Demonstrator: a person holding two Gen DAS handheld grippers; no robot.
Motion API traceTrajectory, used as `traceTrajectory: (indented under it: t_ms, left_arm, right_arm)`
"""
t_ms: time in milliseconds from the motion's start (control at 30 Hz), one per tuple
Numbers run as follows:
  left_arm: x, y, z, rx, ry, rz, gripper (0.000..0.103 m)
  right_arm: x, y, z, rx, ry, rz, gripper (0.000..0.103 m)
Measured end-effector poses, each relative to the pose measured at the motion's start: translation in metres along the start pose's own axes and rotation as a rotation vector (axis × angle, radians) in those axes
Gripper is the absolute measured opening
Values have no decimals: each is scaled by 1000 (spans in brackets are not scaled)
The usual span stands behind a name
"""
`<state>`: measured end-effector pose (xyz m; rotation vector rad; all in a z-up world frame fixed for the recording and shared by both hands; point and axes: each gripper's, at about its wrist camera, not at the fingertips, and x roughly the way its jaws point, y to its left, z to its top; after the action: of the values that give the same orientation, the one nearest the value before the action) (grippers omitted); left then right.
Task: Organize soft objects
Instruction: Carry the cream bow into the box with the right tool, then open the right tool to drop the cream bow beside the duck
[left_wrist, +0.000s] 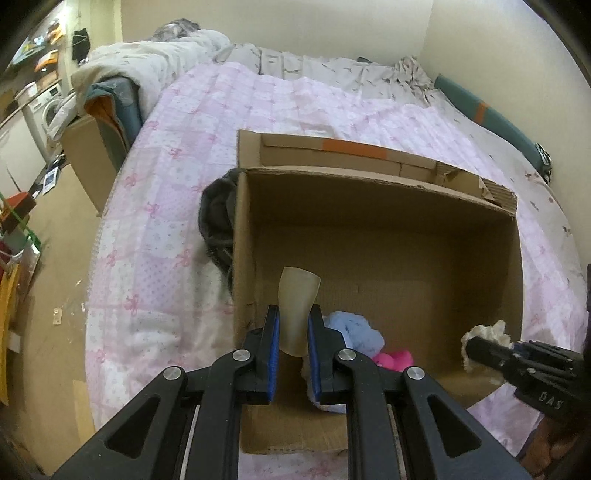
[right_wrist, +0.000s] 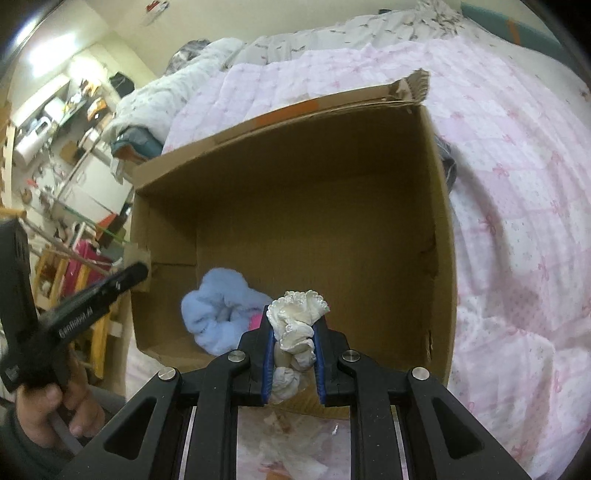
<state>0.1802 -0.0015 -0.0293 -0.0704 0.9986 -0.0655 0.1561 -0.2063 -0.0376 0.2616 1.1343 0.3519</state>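
An open cardboard box (left_wrist: 369, 184) stands on the bed. Inside it, near the front, lie a light blue fluffy cloth (left_wrist: 354, 328) and a pink soft item (left_wrist: 395, 360). My left gripper (left_wrist: 293, 314) is shut on a translucent beige soft piece (left_wrist: 298, 291), held over the box's front left corner. My right gripper (right_wrist: 297, 323) is shut on a crumpled white frilly cloth (right_wrist: 299, 314), above the box's (right_wrist: 295, 110) front edge and beside the blue cloth (right_wrist: 218, 314). The left wrist view shows the right gripper (left_wrist: 476, 345) at the box's right side.
A pink quilt (left_wrist: 184, 147) covers the bed. A dark garment (left_wrist: 218, 221) lies against the box's left wall. Rumpled white bedding (left_wrist: 147, 62) is piled at the far end. A second carton (left_wrist: 88, 147) stands on the floor left of the bed. A person's hand (right_wrist: 55, 410) holds the left gripper's handle.
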Motion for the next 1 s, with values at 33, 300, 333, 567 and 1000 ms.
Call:
traceTrajectory:
  t_ms: [33,300,333,567,1000]
  left_arm:
    - [1,-1,0,5,2,1,13]
    - [9,-6,-2,23,22,5,15]
    - [9,-7,-2,24,23,6,17]
    - [9,-13,-3,53,11,-2,25]
    - [-3,-18,0,86,-34,29,69]
  right_arm:
    - [2,1,0,-4,7,-3,19]
    - [9,1,-3,-9,33,-13,19]
    - [10,1,-3,-13,35,-18,19]
    - [15,3,2,-2,45,-18,19]
    - [18,3,0,-3,34,-40,20]
